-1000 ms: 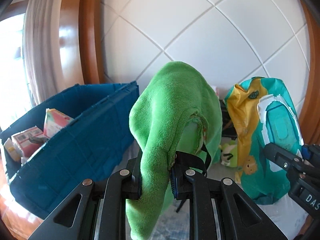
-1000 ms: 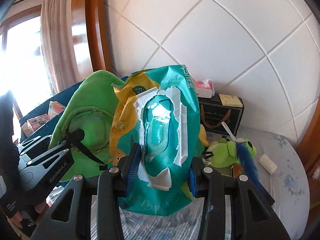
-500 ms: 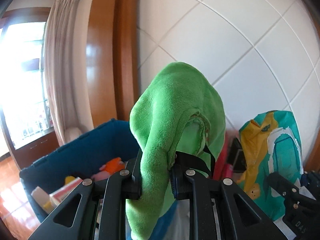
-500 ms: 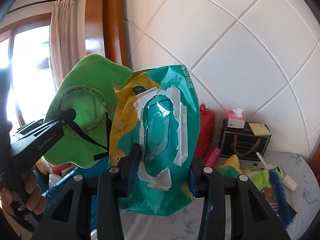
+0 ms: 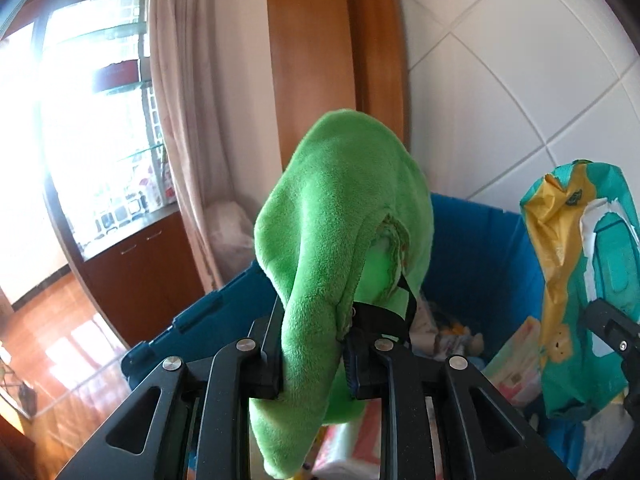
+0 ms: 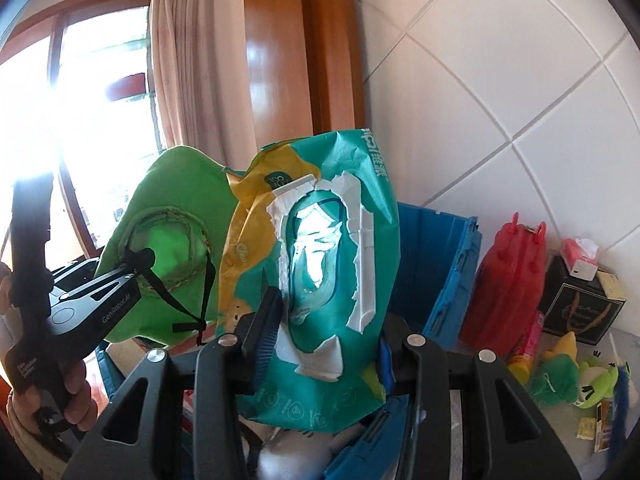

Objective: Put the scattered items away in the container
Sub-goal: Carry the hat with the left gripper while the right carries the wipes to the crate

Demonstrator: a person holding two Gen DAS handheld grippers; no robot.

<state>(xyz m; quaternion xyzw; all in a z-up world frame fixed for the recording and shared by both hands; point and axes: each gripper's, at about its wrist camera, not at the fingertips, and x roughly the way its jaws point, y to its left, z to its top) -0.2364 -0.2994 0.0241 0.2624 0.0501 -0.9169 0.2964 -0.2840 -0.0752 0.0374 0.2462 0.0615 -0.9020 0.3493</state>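
Note:
My left gripper (image 5: 314, 356) is shut on a green plush hat (image 5: 344, 216) with a black chin strap and holds it over the blue fabric bin (image 5: 476, 248). The hat also shows in the right wrist view (image 6: 176, 216). My right gripper (image 6: 326, 344) is shut on a teal and yellow wipes pack (image 6: 332, 248) with a torn white flap, held over the same bin (image 6: 432, 248). The pack shows at the right in the left wrist view (image 5: 580, 280). Boxes and packets (image 5: 452, 332) lie inside the bin.
A red plastic container (image 6: 508, 280), a black box (image 6: 576, 300) with a pink tissue pack (image 6: 580, 256), and green plush toys (image 6: 576, 376) sit on the surface right of the bin. A tiled wall is behind, a curtain (image 5: 180, 120) and window to the left.
Both grippers have moved left and over the bin with their items still held. The bin's inside is now under them, and the window has come into view.

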